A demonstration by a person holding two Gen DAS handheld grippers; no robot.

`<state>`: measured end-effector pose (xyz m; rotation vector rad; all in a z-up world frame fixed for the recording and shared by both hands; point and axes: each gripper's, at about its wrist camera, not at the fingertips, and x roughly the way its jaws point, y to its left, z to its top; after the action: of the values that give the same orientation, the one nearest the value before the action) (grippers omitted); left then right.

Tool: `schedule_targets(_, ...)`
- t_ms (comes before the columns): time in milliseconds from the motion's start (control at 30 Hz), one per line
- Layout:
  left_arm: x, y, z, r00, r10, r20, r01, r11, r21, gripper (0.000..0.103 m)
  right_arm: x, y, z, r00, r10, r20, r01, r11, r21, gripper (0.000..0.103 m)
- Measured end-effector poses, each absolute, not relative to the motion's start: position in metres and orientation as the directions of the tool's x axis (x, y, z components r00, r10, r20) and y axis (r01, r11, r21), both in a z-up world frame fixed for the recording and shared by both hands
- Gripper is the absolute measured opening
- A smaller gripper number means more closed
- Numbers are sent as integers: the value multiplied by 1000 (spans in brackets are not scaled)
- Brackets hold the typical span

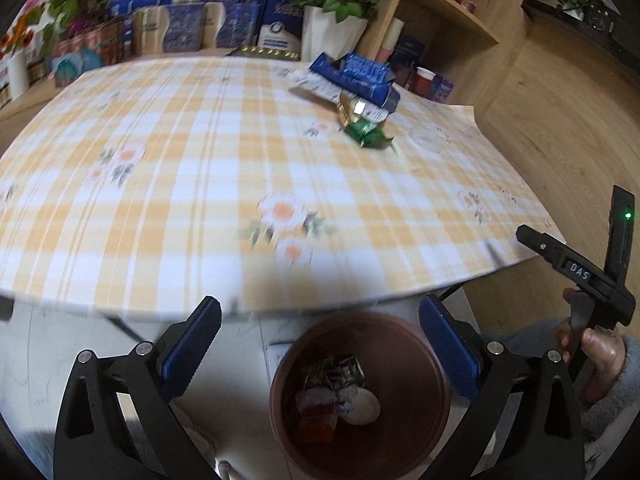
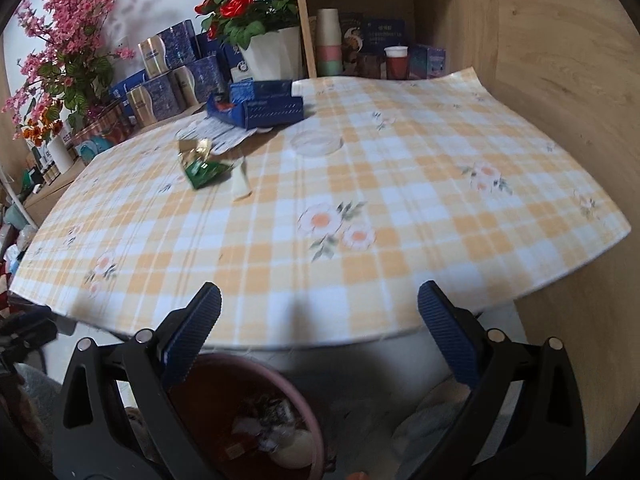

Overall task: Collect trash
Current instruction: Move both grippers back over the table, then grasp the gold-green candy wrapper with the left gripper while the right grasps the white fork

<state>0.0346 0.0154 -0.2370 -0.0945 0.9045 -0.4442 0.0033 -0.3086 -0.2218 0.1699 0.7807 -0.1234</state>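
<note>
Trash run partly done | bin [image 1: 432, 364] under table edge already holding scraps | blue box [image 2: 260, 104], green wrapper [image 2: 204, 170] & papers [image 2: 216, 136] lying on tablecloth [image 2: 400, 200], awaiting pickup | left gripper [image 1: 320, 344] & right gripper [image 2: 320, 336] hovering over bin w/ jaws wide, both gripping nothing

The tablecloth [image 2: 400, 184] is checked in pale orange and white, scattered with printed white flowers that have orange centres and grey-green leaves. On it lies a dark blue carton [image 2: 260, 106] with white print, above white printed paper [image 2: 216, 136], a crumpled gold wrapper [image 2: 194, 148] and a green wrapper [image 2: 204, 172]. The bin [image 1: 360, 396] below the table edge is reddish brown, with brown, red and cream scraps inside. Both the left gripper [image 1: 320, 344] and the right gripper [image 2: 320, 340] have black frames with ribbed dark blue pads [image 1: 192, 344]. Behind stand red roses [image 2: 244, 4] in a white pot [image 2: 276, 56], pink blossoms [image 2: 68, 28], and blue-and-gold boxes [image 2: 172, 76]. The shelf [image 2: 520, 40] is light wood.
</note>
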Motion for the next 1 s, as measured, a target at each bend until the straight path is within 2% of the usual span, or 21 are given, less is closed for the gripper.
schedule_targets(133, 68, -6, -221, 538, -435, -722, 375, 891, -257, 97, 23, -320, -224, 685, -23, -728, 166, 978, 125, 97)
schedule_targets(267, 113, -27, -216, 514, -469, -718, 375, 876, -304, 96, 43, -326, -226, 674, -23, -739, 163, 979, 119, 97)
schedule_targets(367, 154, -44, -219, 484, -516, -707, 353, 854, -381, 80, 58, -329, -226, 670, -20, -742, 156, 981, 114, 97)
schedule_targets(500, 197, -63, -228, 472, -519, -712, 311, 854, -417, 71, 72, -330, -226, 673, -10, -740, 136, 985, 111, 97)
schedule_targets(833, 261, -91, -256, 426, -497, -756, 230, 867, -441, 70, 101, -325, -229, 671, 9, -741, 77, 994, 81, 97)
schedule_targets(933, 265, -98, -256, 446, -472, -760, 234, 882, -410, 70, 107, -323, -229, 669, 11, -743, 75, 994, 82, 97)
schedule_targets(1000, 268, -99, -256, 452, -463, -762, 226, 886, -404, 58, 112, -323, -229, 669, 14, -743, 71, 994, 82, 97)
